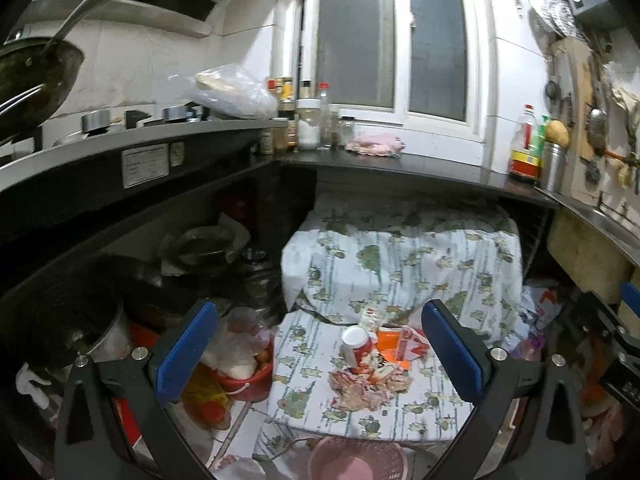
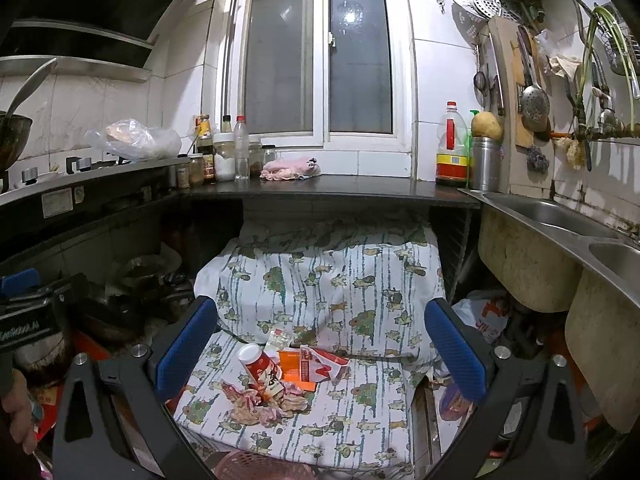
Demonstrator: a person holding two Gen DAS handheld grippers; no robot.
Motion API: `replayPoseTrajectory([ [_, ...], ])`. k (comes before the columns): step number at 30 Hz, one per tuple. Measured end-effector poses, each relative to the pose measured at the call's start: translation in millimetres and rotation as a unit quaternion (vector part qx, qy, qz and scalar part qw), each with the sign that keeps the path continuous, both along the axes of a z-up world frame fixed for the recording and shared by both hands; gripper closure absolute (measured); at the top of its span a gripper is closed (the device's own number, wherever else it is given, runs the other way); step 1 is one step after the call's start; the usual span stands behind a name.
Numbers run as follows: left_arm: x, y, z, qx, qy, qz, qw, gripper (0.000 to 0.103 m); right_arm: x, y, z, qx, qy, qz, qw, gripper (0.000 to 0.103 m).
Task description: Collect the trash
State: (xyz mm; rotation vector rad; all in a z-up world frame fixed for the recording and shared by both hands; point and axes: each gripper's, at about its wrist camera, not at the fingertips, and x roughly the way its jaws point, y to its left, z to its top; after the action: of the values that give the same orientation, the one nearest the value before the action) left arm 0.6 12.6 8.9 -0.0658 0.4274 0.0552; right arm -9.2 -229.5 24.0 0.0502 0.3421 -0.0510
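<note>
A heap of trash lies on a patterned cloth (image 1: 400, 264) (image 2: 332, 280) under the counter: a red cup with a white lid (image 1: 355, 343) (image 2: 258, 362), an orange and red carton (image 1: 402, 344) (image 2: 316, 362), and crumpled wrappers (image 1: 368, 390) (image 2: 262, 400). My left gripper (image 1: 318, 354) is open and empty, above and short of the heap. My right gripper (image 2: 320, 350) is open and empty, likewise held back from it. A pink mesh basket (image 1: 358, 458) (image 2: 256, 466) stands at the cloth's near edge.
A dark counter (image 1: 400, 162) (image 2: 320, 190) carries jars, bottles and a pink rag. Pots and a red bucket (image 1: 244, 380) crowd the floor at left. A steel sink (image 2: 560, 216) is at right, with bags beneath. The other gripper shows at each view's edge.
</note>
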Motion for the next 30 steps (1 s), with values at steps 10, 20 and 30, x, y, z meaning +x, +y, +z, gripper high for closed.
replayPoseTrajectory([
  [10,2.1,0.2,-2.1,0.001,-0.003,-0.001,1.0000,0.000,0.9,4.6,-0.4,-0.003,0.001,0.002,1.000,0.000],
  [20,-2.2,-0.3,-0.6,-0.026,0.007,-0.051,0.9983,0.000,3.1,9.2,-0.1,-0.015,0.003,0.002,1.000,0.000],
  [30,-5.8,-13.7,1.8,-0.005,0.004,-0.071,0.9975,0.000,0.1,7.4,-0.7,-0.025,-0.001,-0.005,1.000,0.000],
])
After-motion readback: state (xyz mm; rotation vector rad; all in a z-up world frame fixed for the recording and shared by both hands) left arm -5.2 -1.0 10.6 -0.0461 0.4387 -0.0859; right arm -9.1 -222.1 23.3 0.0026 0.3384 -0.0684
